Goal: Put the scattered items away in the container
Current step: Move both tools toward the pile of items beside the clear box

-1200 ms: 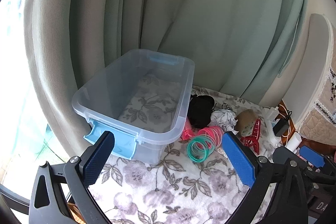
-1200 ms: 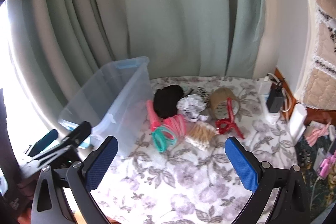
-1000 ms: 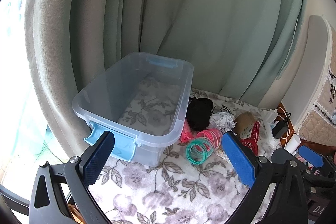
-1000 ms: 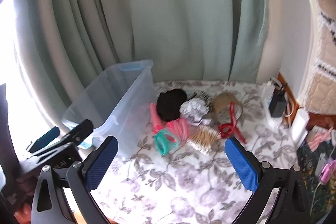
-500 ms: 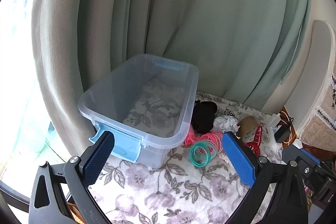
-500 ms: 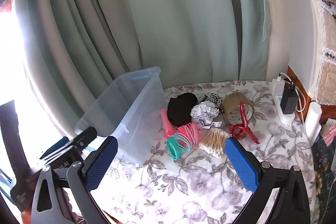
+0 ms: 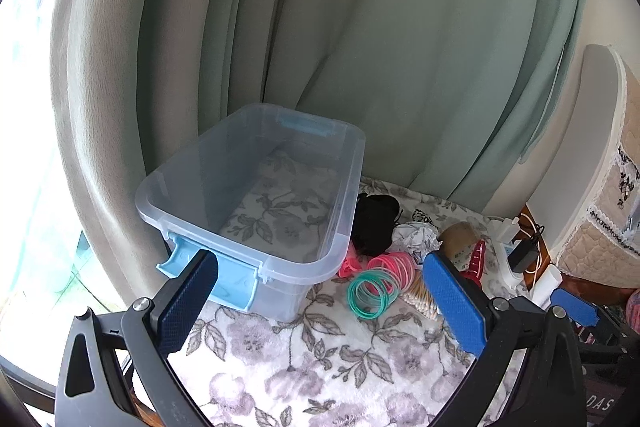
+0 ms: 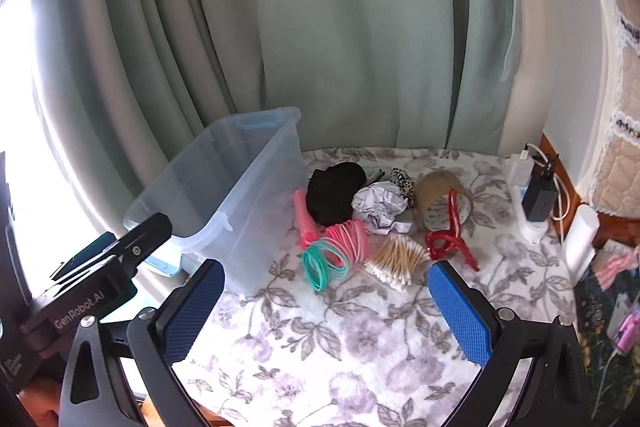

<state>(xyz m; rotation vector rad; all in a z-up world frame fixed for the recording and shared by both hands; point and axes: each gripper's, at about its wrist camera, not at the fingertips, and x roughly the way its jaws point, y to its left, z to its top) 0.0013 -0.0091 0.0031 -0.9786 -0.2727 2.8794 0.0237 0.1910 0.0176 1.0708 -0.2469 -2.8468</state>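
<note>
Both cameras sit higher and farther back than a second ago, so the container and the pile look smaller and lower in each frame. The clear plastic container with blue latches stands at centre-left of the left wrist view and holds nothing; the flowered cloth shows through its floor. In the right wrist view it sits left of centre.

Just beside its right wall lies the pile: a black cloth bundle, a pink comb-like piece touching the wall, a pink and green spring coil, a crumpled paper ball, a heap of cotton swabs, a red hair claw leaning on a brown tape roll, and a spotted hair tie behind the paper.

All of it rests on the counter, which carries the flowered cloth.

The left tongs are released, blue pads wide apart at the bottom of their frame, grasping nothing. The right tongs are likewise spread wide and bare, above open cloth below the pile.

A green curtain fills the upper half of both frames. A power strip with chargers lies at the right edge.
</note>
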